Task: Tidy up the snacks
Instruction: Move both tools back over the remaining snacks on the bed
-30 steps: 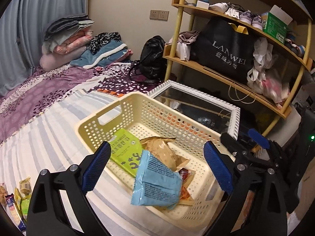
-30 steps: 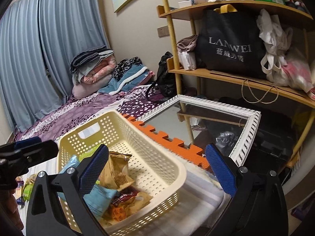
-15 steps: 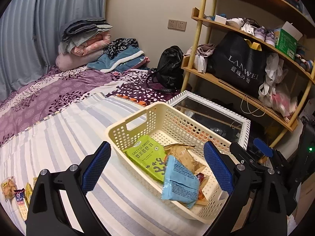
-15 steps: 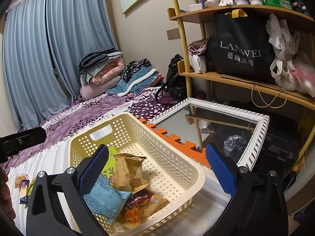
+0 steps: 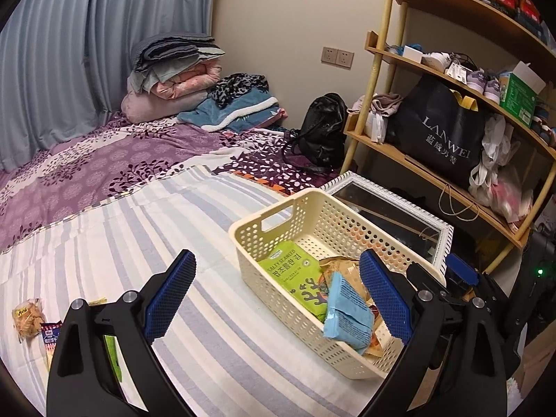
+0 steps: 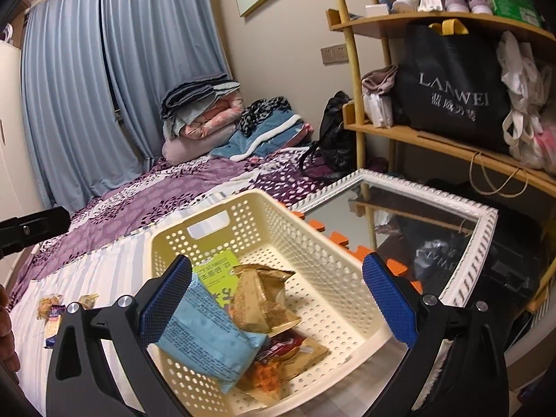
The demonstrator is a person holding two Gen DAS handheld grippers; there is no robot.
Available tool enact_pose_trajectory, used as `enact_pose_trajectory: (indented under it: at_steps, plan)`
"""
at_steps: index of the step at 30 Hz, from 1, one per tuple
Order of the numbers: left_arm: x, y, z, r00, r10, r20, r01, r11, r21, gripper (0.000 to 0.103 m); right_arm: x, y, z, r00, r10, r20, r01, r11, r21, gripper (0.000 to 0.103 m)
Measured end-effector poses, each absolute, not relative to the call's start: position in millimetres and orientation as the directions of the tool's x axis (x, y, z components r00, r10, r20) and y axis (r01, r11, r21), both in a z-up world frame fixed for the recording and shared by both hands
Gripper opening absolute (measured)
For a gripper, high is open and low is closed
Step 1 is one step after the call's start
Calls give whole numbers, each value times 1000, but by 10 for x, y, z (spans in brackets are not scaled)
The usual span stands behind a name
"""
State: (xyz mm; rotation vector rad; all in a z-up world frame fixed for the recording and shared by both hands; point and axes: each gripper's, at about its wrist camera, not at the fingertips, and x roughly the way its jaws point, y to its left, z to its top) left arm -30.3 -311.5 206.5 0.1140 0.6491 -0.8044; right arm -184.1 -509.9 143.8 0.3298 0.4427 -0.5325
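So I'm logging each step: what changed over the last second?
The left gripper pulled back from the basket and swung left, bringing the loose snacks on the striped sheet further into view. The right gripper backed off slightly too. Nothing was grasped or released: both are open and empty. The blue packet, green seaweed pack and other snacks stayed in the basket.

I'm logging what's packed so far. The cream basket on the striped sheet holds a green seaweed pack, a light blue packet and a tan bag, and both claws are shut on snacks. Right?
Not quite. Both claws are open and hold nothing: the left claw and the right claw show wide-apart jaws in their own wrist views. The rest stands: the cream basket on the striped sheet holds the green seaweed pack, light blue packet and tan bag.
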Motion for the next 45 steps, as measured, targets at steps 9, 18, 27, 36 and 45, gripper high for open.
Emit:
enact_pose_trajectory:
  at_steps: [9,18,27,36,45]
  plan:
    - [-176,-2746,2076,553,-606,-572,641,748,-172,96,-1641,-5019,1293,757,-241,-607,435,880,193,98]
    - [-107,-2368,2044,591,-573,-567,585,789,-188,96,-1261,-4752,1113,591,-285,-754,348,934,-79,98]
    - [46,-1688,1929,652,-477,-589,447,870,-210,96,-1079,-4808,1131,536,-280,-797,365,928,-80,98]
    - [254,-686,1613,711,-286,-643,197,958,-209,96,-1146,-4498,1363,650,-405,-643,421,896,-139,98]
    - [300,-77,1538,739,-226,-635,99,968,-229,96,-1062,-4105,1678,787,-298,-540,357,934,4,98]
